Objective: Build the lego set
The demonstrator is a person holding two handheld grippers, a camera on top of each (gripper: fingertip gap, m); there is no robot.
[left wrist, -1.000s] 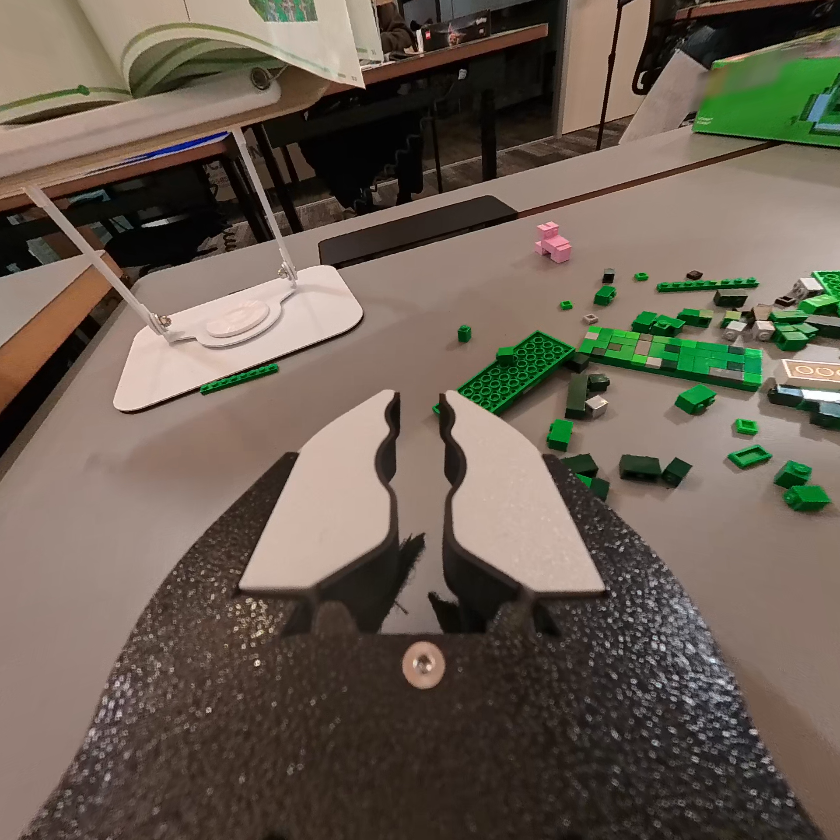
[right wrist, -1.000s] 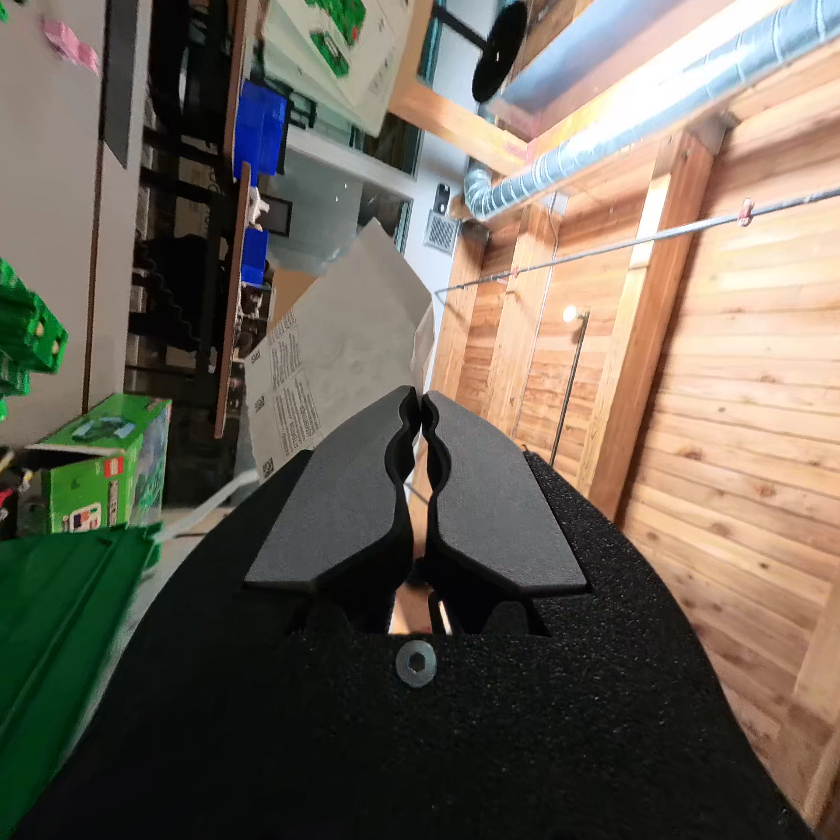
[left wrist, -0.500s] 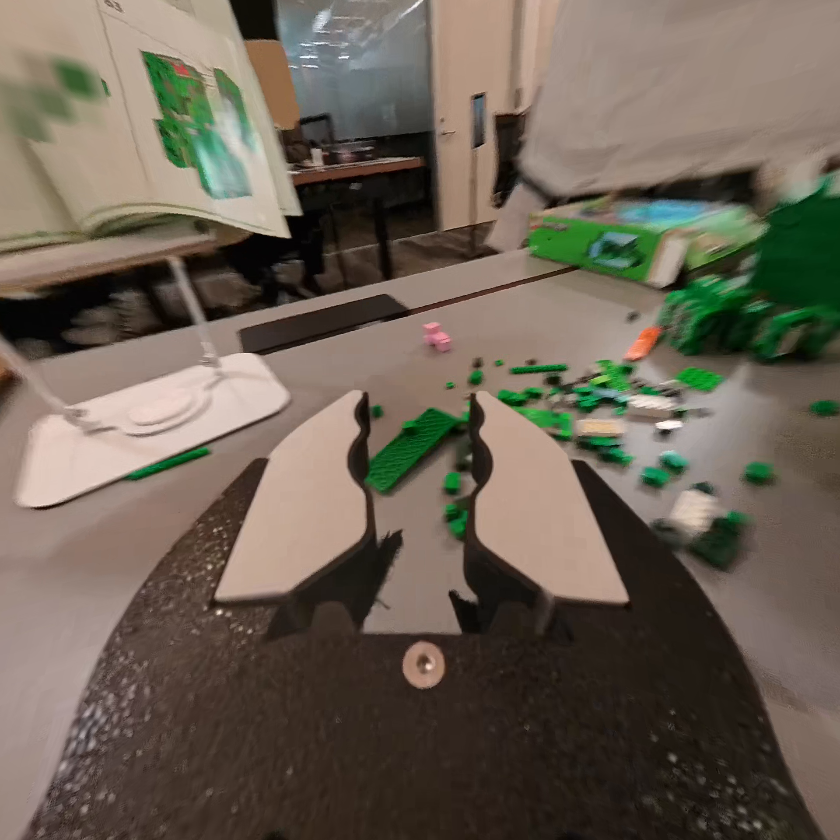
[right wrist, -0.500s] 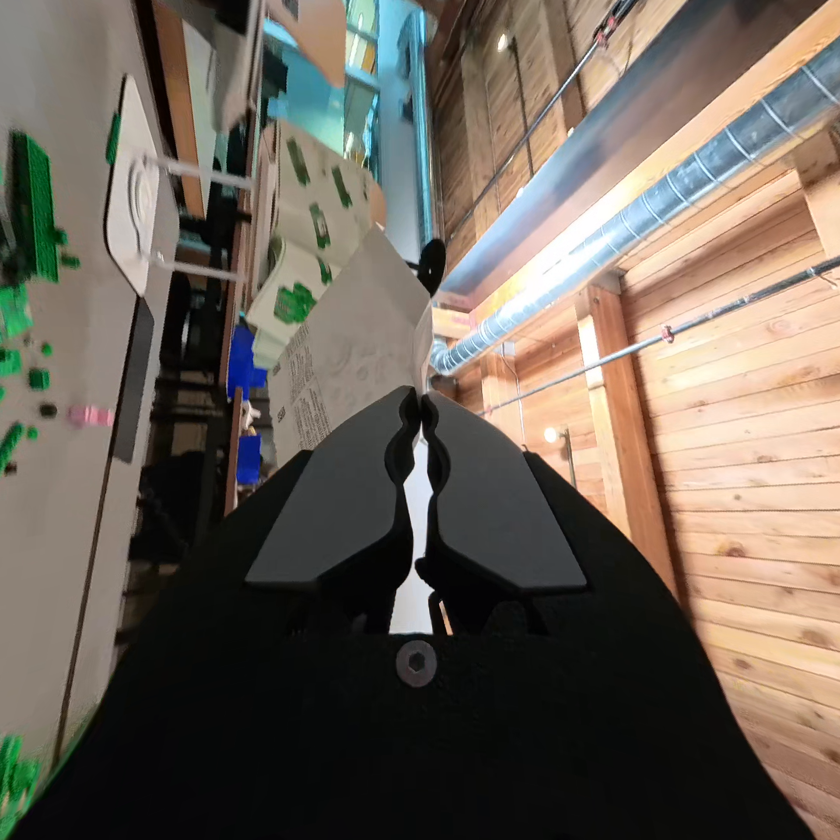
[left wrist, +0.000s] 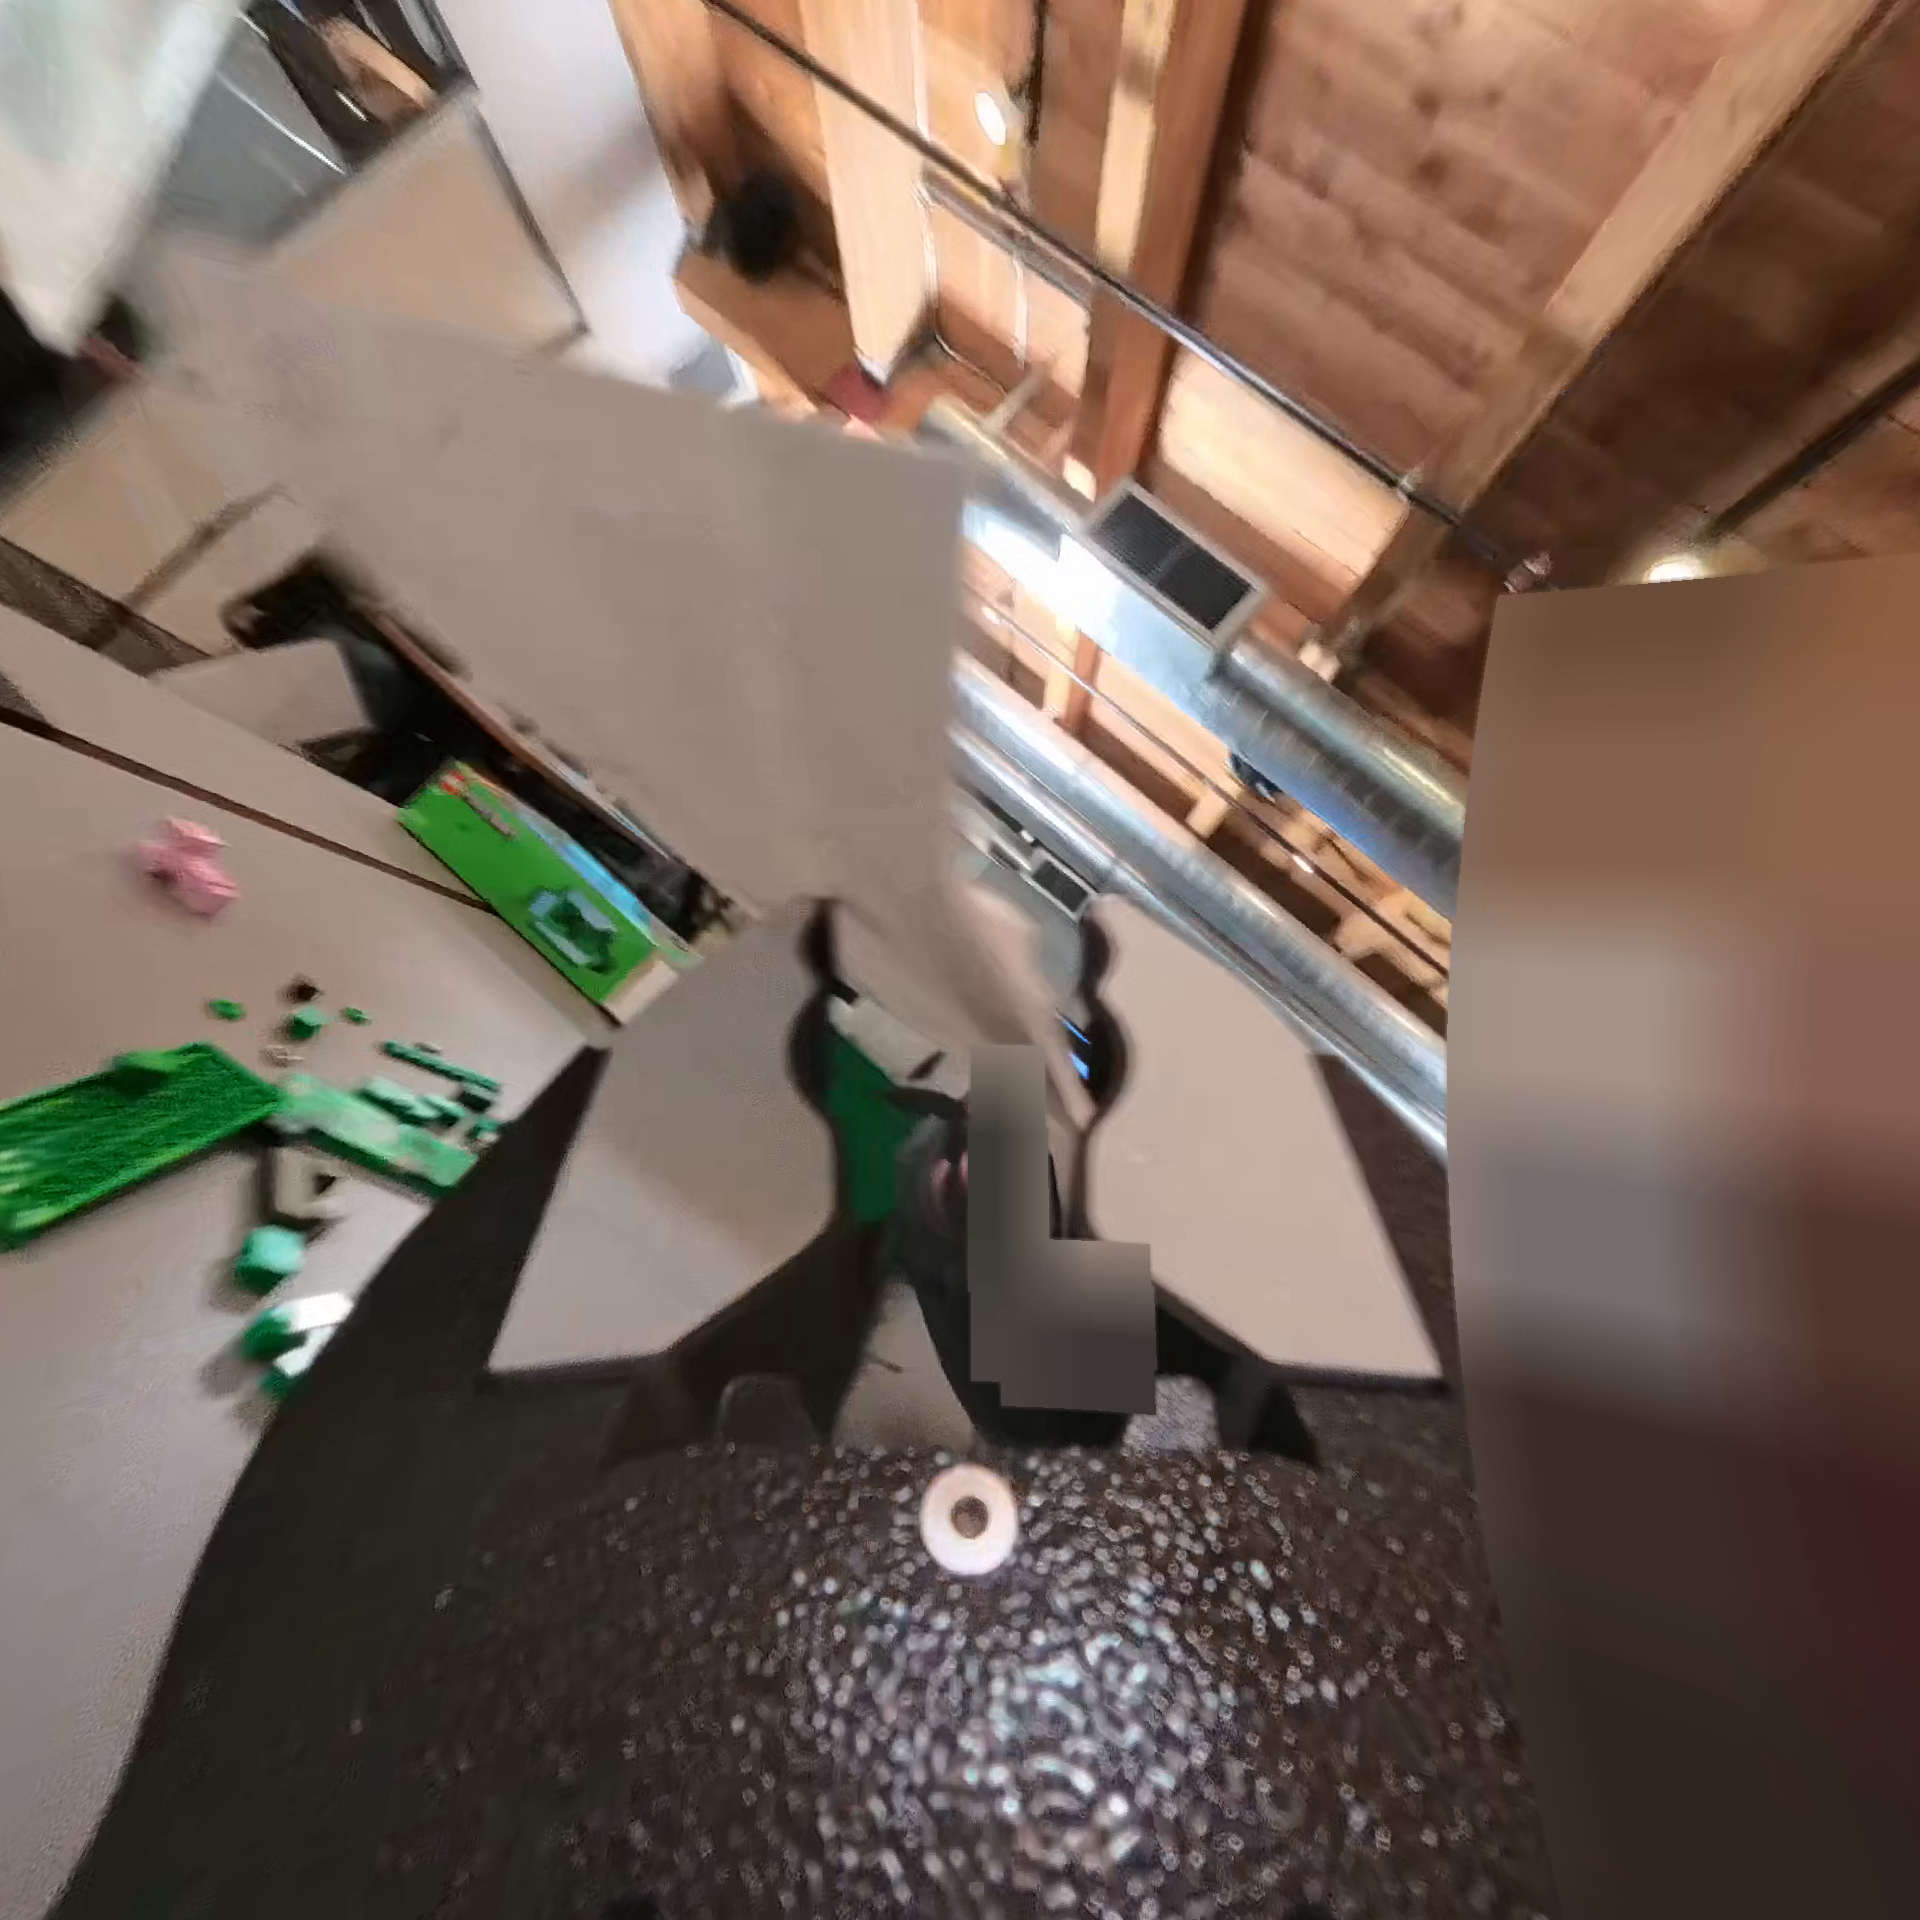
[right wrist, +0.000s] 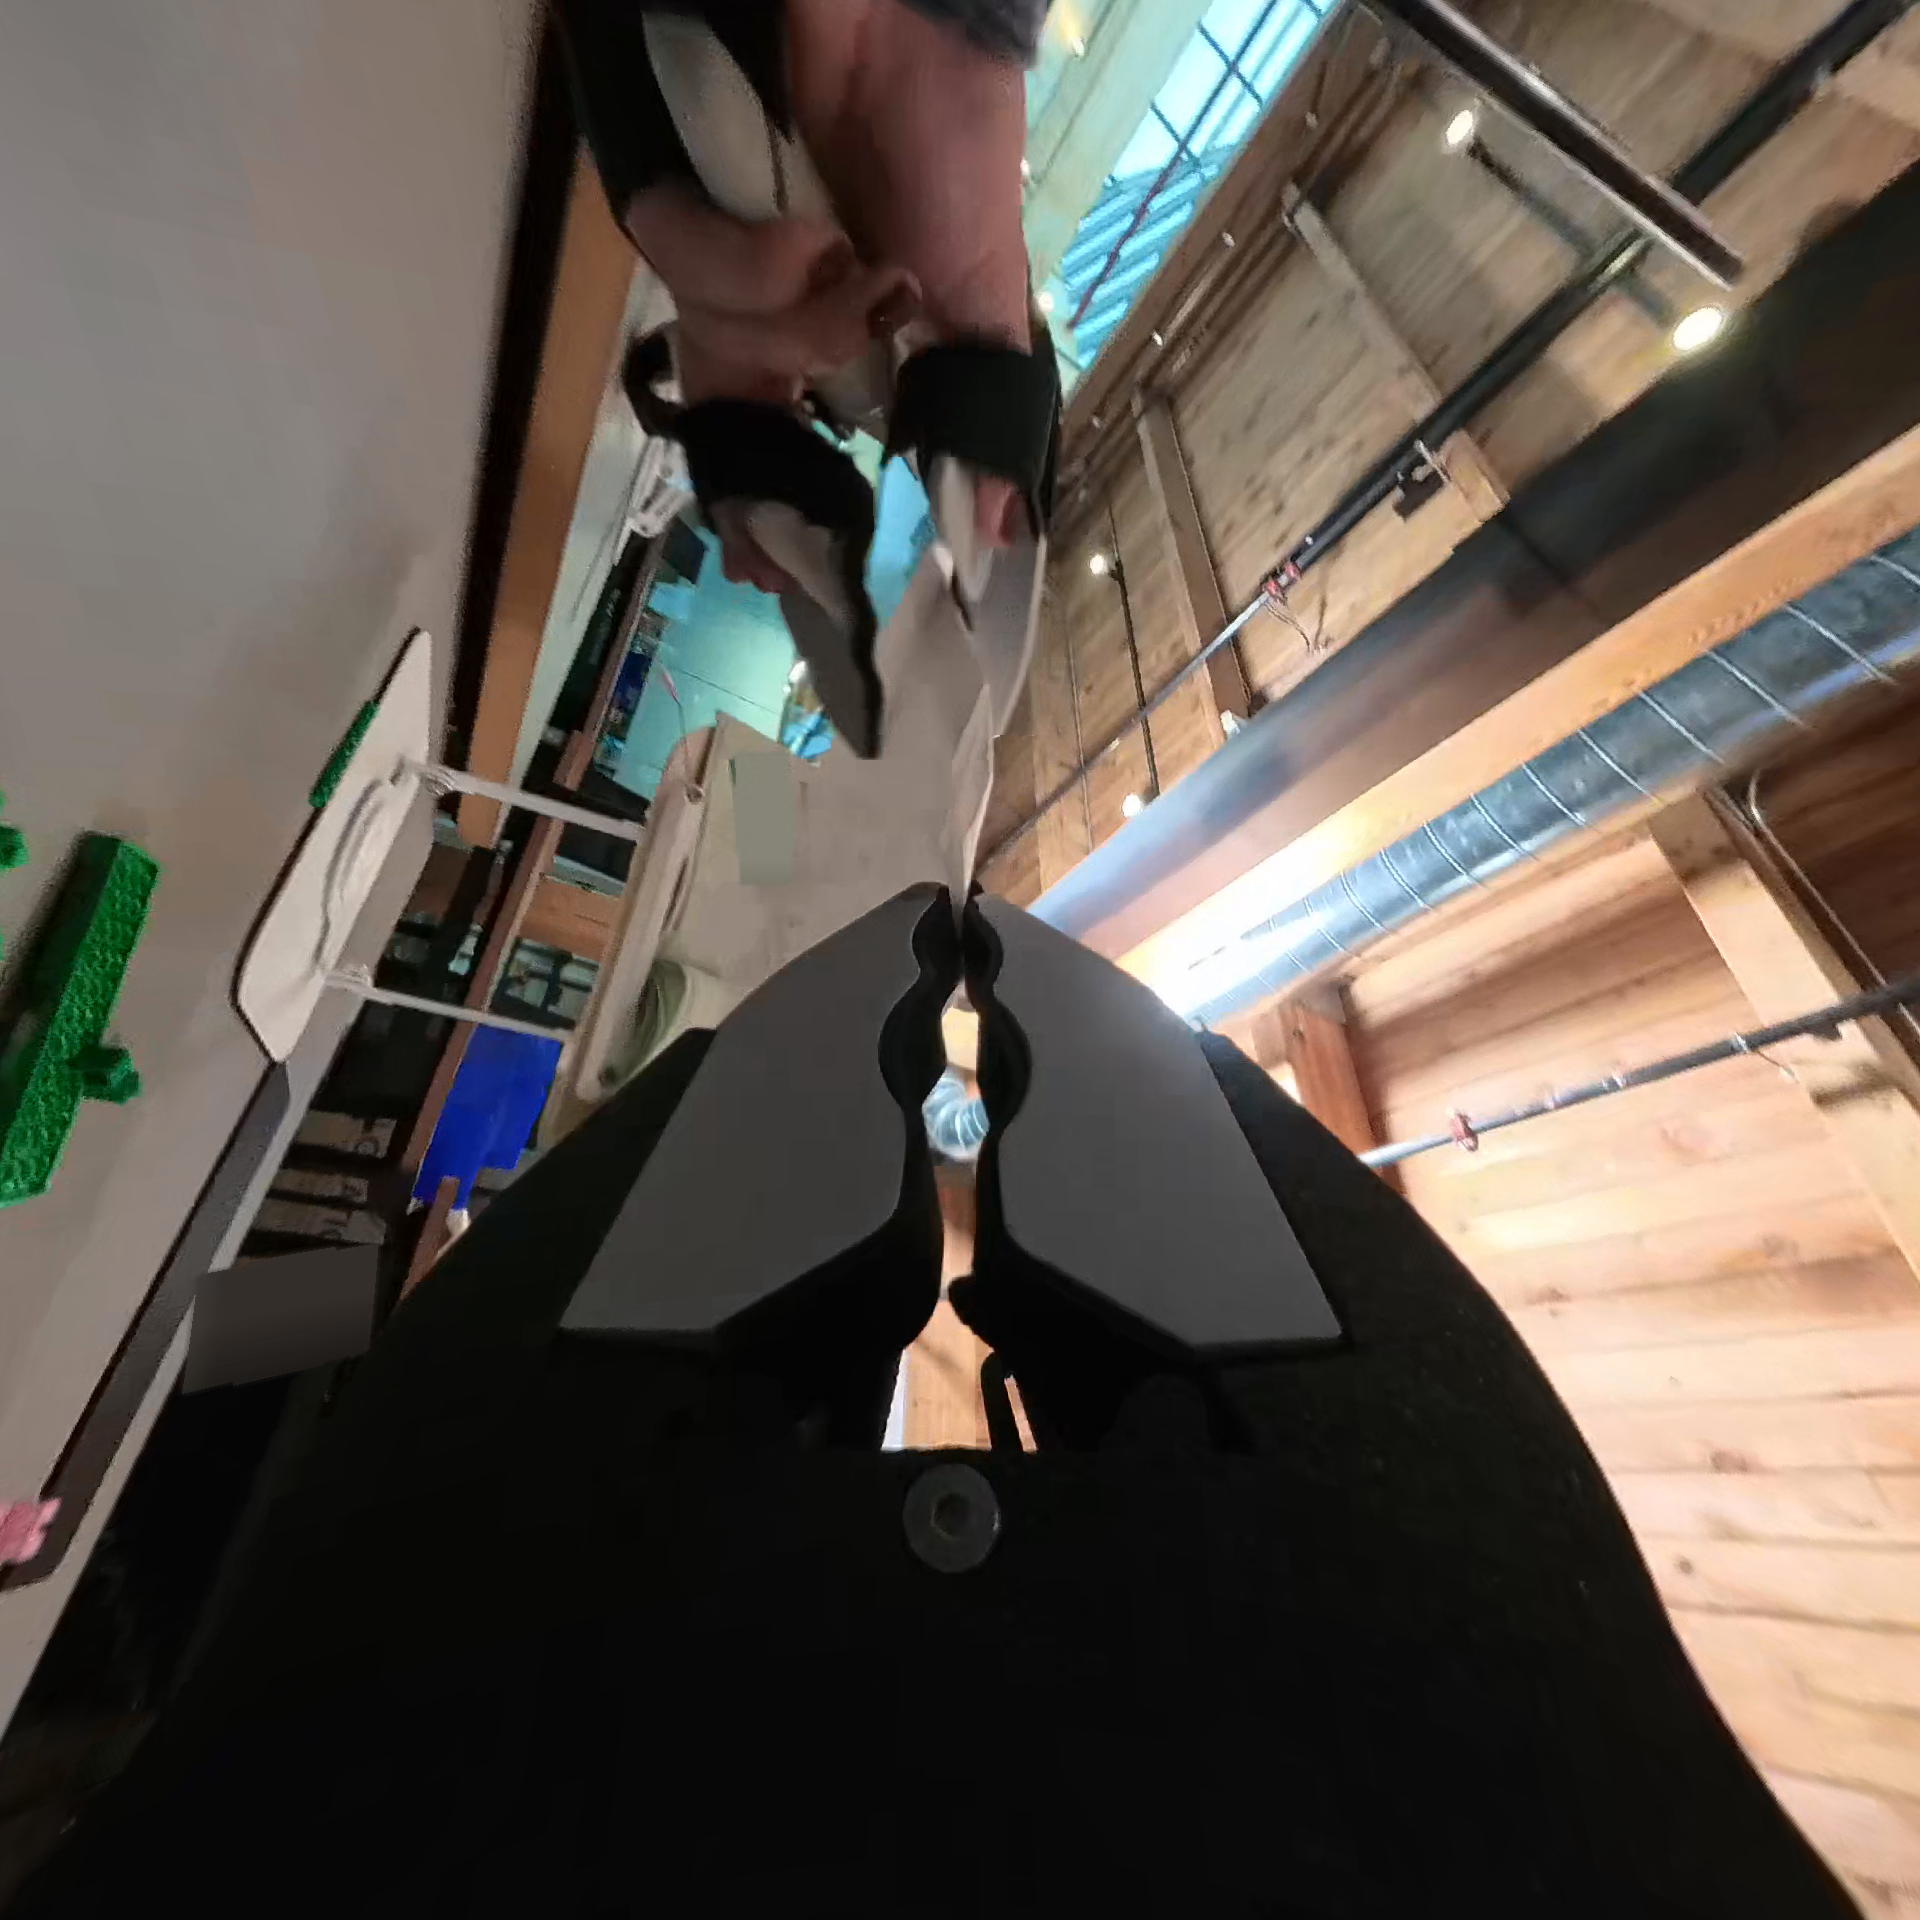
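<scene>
My right gripper (right wrist: 956, 902) is shut on the lower corner of a pale paper bag (right wrist: 873, 831) and holds it up in the air beside the table. My left gripper (left wrist: 956, 925) is open, and the bag (left wrist: 623, 644) passes between its fingertips; the view is blurred. In the right wrist view the left gripper (right wrist: 914, 623), held by a hand (right wrist: 894, 208), straddles the bag's upper part with its fingers apart. Loose green Lego pieces and a long green plate (left wrist: 125, 1122) lie on the grey table (left wrist: 104, 1507); the plate also shows in the right wrist view (right wrist: 62, 1018).
A pink Lego pig (left wrist: 187, 878) stands farther back on the table. A green set box (left wrist: 540, 894) lies near the table's far edge. The white base of the booklet stand (right wrist: 343, 862) carries a thin green strip (right wrist: 343, 743). Wooden walls and metal ducts lie beyond. One gripper's finger ends stand about 11 cm off the other's. From either gripper's tips it is about 25 cm to the long green plate (left wrist: 125, 1122).
My left gripper lifted off the table, swung up to the bag and opened wider, so the bag now lies between its fingers. My right gripper stayed shut on the bag while turning.
</scene>
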